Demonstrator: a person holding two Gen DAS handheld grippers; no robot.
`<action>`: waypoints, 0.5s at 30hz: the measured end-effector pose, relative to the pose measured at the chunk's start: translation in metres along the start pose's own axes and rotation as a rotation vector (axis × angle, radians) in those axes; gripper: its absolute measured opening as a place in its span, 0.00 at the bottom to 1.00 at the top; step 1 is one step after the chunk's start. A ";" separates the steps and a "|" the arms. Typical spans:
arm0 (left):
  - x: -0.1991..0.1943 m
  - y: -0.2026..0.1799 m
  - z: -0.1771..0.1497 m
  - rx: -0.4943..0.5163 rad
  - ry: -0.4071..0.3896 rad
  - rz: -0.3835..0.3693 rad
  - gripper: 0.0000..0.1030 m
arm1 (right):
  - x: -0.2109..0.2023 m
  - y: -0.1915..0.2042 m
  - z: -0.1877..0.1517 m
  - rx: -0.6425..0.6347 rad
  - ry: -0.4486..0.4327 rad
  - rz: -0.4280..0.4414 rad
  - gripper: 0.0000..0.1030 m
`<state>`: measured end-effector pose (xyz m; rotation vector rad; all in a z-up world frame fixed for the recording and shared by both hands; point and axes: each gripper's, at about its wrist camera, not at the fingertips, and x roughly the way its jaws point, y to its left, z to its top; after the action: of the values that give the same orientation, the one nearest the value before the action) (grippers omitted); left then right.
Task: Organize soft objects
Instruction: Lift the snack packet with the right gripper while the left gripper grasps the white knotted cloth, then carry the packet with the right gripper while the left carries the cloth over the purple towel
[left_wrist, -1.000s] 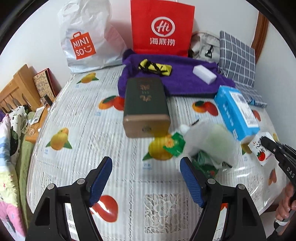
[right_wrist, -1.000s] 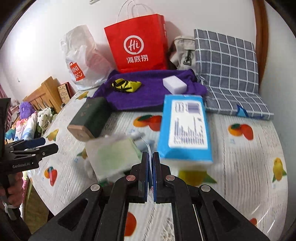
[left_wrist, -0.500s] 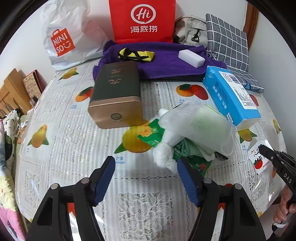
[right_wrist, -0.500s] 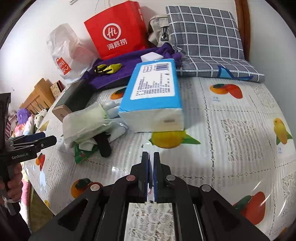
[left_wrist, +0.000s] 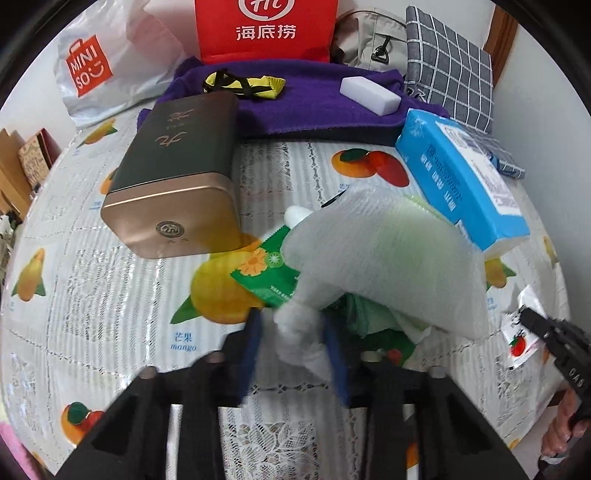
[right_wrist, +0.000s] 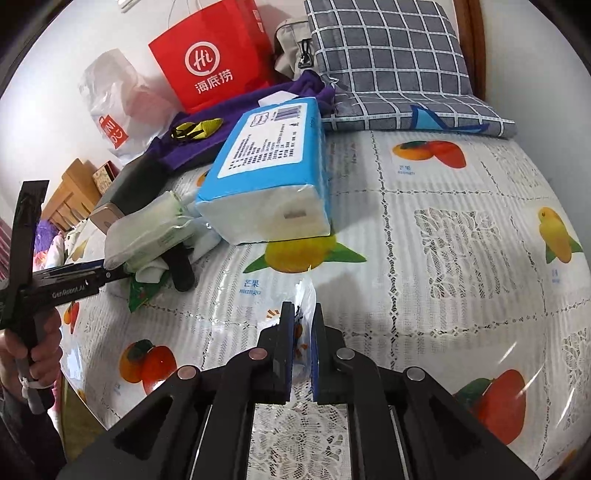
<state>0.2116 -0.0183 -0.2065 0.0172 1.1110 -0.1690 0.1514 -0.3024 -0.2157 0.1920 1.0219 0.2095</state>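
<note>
Left wrist view: the left gripper (left_wrist: 293, 336) has its blue pads closed against the twisted white end of a foam-wrapped bundle (left_wrist: 384, 258), pinching it. The bundle, pale green inside white netting, lies on the fruit-print tablecloth (left_wrist: 110, 295) over a green snack packet (left_wrist: 266, 273) and some crumpled green material. Just to its left lies a dark tea tin (left_wrist: 177, 177) with a bronze end, close enough to crowd that side. Against its right side lies a blue tissue pack (left_wrist: 461, 177). Behind them, a purple towel (left_wrist: 314, 103) carries a yellow-and-black pouch (left_wrist: 243, 83) and a white sponge block (left_wrist: 369, 92). Further back stand a red paper bag (left_wrist: 266, 29), a white Miniso bag (left_wrist: 103, 70) and a grey checked cushion (left_wrist: 450, 70). At the right edge the right gripper (left_wrist: 524, 314) reaches a small white packet (left_wrist: 524, 328) printed with a tomato.

Right wrist view: the right gripper (right_wrist: 303, 314) has its jaws nearly together on a thin, clear-white packet (right_wrist: 304, 295) that stands up between the pads. Ahead, the tissue pack (right_wrist: 269, 177) sits square in the way, with the foam bundle (right_wrist: 147, 229) left of it and the left gripper (right_wrist: 110, 273) at its near end. The checked cushion (right_wrist: 388, 62) lies beyond.
</note>
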 end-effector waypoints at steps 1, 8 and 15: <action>0.000 0.001 0.001 0.005 0.001 0.002 0.22 | 0.000 0.000 0.000 0.002 0.001 0.000 0.08; -0.013 0.017 -0.002 0.003 -0.019 0.027 0.21 | -0.009 0.000 0.003 0.029 -0.020 0.030 0.07; -0.031 0.040 -0.007 -0.047 -0.041 0.047 0.21 | -0.022 0.011 0.006 0.019 -0.047 0.011 0.04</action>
<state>0.1982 0.0262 -0.1851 -0.0020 1.0726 -0.1014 0.1448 -0.2980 -0.1920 0.2192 0.9766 0.2046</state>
